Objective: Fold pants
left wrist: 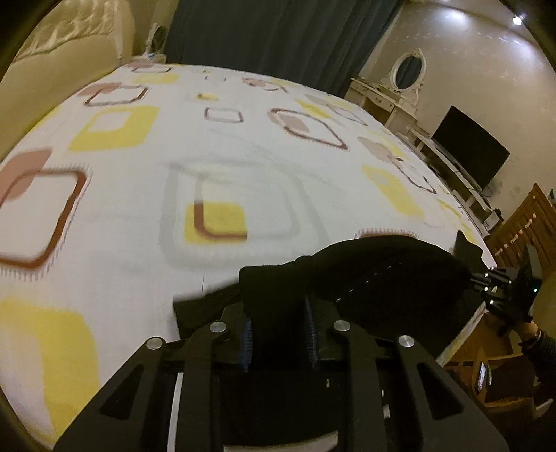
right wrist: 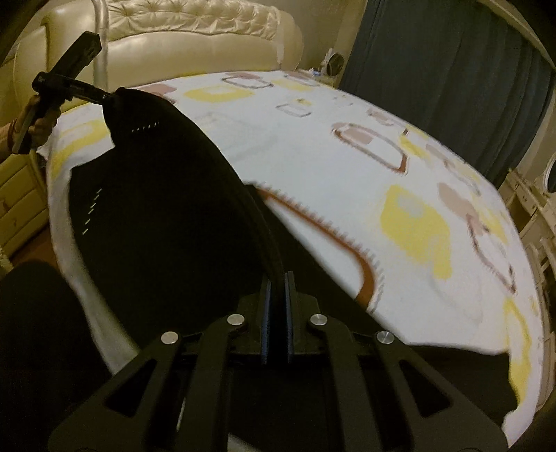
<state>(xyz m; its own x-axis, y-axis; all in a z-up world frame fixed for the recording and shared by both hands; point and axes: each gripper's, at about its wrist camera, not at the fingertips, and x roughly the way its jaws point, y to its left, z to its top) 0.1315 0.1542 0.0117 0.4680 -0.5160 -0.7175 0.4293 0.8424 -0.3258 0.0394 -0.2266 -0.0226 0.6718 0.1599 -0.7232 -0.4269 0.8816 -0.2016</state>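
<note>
A: Where are the pants [right wrist: 166, 215]?

B: Lifted over the near edge of the bed [left wrist: 243, 146], stretched between the two grippers. They are black, with a short row of pale stitches near each held end. The lower part hangs down to the sheet.

A: What has the left gripper [left wrist: 279, 323] got?

B: A thick bunch of the black cloth sits between its jaws, which stand only a little apart and press on the fabric from both sides.

A: And the right gripper [right wrist: 277, 306]?

B: Its jaws are nearly together, pinching a thin edge of the pants that runs up and away from them in a curved band.

A: Can each gripper be seen from the other side?

B: Yes. From the left wrist, the right one appears at the far right, gripping a corner of the cloth, with a hand [left wrist: 524, 333] behind it. From the right wrist, the left one shows at the upper left, held by a hand [right wrist: 40, 121], clamping the other corner.

A: What surrounds the bed?

B: A cream tufted headboard [right wrist: 194, 27], dark curtains [left wrist: 278, 34], a dresser with an oval mirror [left wrist: 408, 71], and a dark screen [left wrist: 469, 146].
</note>
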